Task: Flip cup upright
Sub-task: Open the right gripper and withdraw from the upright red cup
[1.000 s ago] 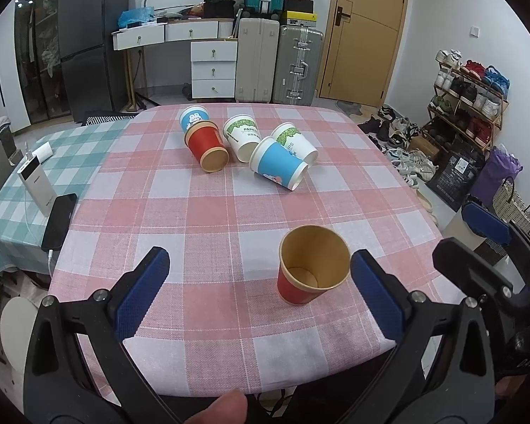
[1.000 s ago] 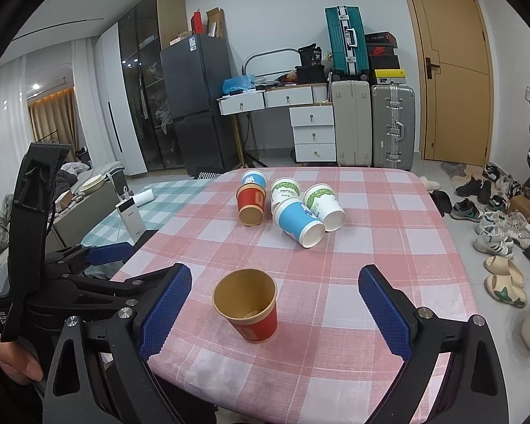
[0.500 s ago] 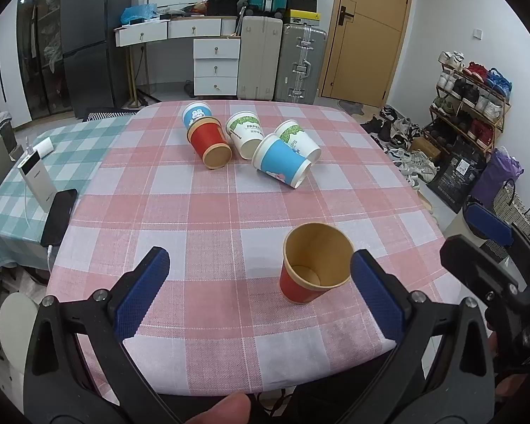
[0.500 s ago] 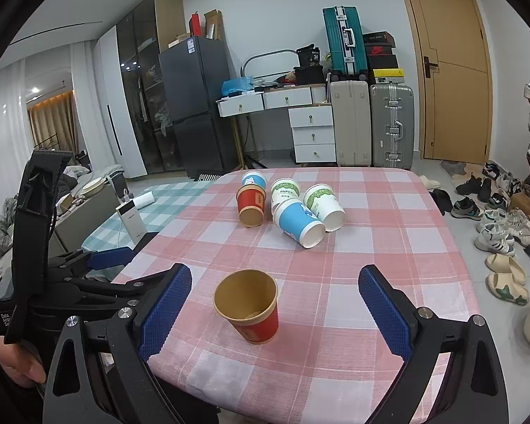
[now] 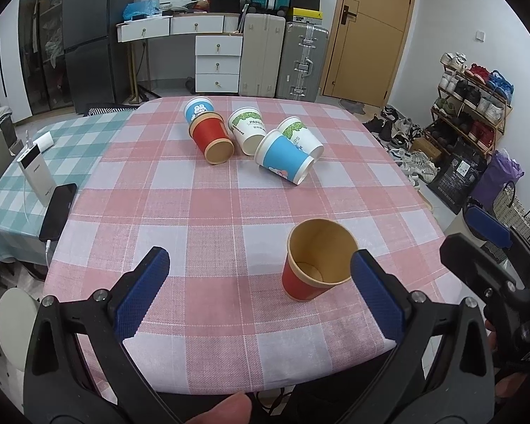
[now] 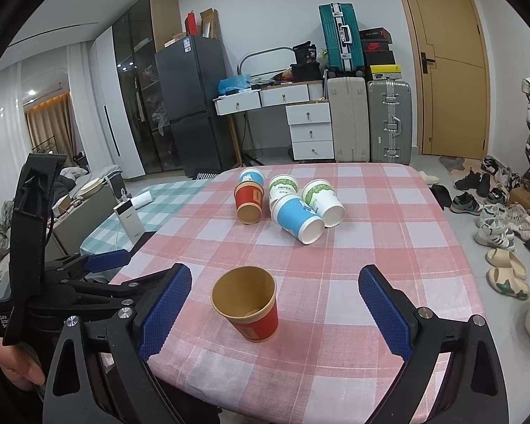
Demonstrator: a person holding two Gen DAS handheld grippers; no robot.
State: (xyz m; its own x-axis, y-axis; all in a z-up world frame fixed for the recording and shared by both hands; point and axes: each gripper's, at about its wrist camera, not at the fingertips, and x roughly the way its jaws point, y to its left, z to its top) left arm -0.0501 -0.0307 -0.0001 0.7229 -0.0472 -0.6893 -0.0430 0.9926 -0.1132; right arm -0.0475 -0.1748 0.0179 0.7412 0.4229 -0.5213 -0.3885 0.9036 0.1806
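Note:
A red paper cup [image 5: 318, 259] [image 6: 248, 304] stands upright near the front edge of the pink checked table [image 5: 212, 219]. Several cups lie on their sides at the far middle: a red one [image 5: 212, 136] [image 6: 249, 202], a blue one [image 5: 286, 157] [image 6: 296, 219], two white-and-green ones [image 5: 249, 130] [image 5: 300, 136] and a blue-and-white one [image 5: 198, 107]. My left gripper [image 5: 259, 293] is open and empty, with the upright cup just inside its right finger. My right gripper [image 6: 275, 312] is open and empty, with the upright cup between its fingers.
A power bank [image 5: 35, 173] and a black phone [image 5: 58, 210] lie on the green checked table at the left. Suitcases, drawers and a fridge stand behind. Shoes and a shoe rack [image 5: 473, 102] line the right wall.
Both grippers have shifted slightly and the left view has tilted a little. The cups have not moved.

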